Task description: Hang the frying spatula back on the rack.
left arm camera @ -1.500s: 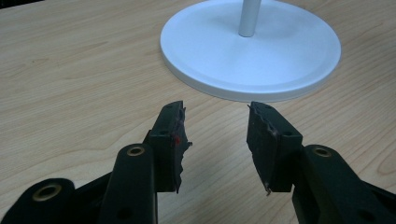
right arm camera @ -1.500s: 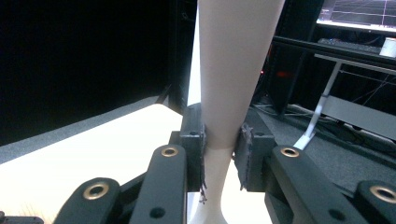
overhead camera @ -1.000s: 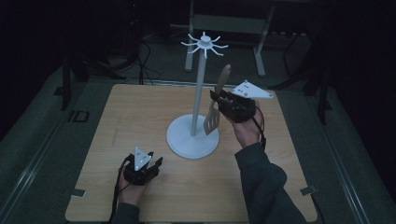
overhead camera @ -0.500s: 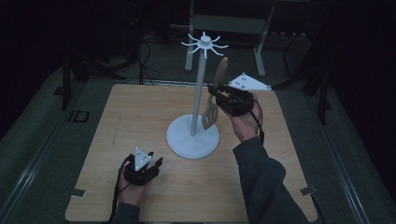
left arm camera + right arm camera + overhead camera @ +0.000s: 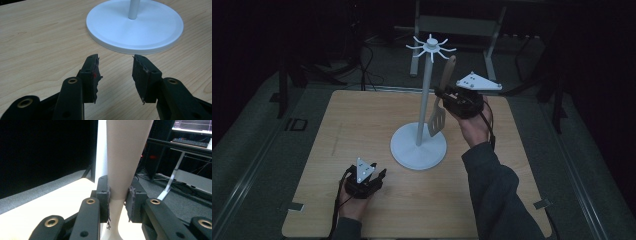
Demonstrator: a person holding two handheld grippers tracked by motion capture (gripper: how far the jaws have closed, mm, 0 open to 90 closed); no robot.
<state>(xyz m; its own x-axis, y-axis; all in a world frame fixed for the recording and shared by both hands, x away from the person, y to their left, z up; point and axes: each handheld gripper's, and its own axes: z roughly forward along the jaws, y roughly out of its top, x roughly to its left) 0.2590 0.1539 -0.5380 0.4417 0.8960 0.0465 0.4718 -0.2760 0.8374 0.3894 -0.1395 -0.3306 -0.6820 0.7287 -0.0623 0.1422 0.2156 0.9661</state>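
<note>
the right claw (image 5: 443, 96) is clamped on the handle of a spatula (image 5: 441, 102), up off the wooden counter (image 5: 362, 125) and just beside the white pole of the hook stand (image 5: 422, 100). the spatula is held nearly upright, its wooden handle tip pointing up toward the ring of hooks at the top of the stand, its pale slotted blade hanging down above the round white base. in the right gripper view the two black pads (image 5: 131, 202) press on either side of the handle where the wood meets the pale neck, and the spatula (image 5: 125, 157) rises between them with the stand's pole just behind it. whether the handle touches the pole or a hook i cannot tell from here. the left claw (image 5: 374, 181) sits low near the front edge of the counter, well apart from the spatula, its jaws parted with nothing between them. in the left gripper view the left claw (image 5: 116, 75) points across bare wood toward the stand's base (image 5: 150, 27), which lies near but not touching its tips. a dark sleeve covers the person's right forearm (image 5: 492, 190).
</note>
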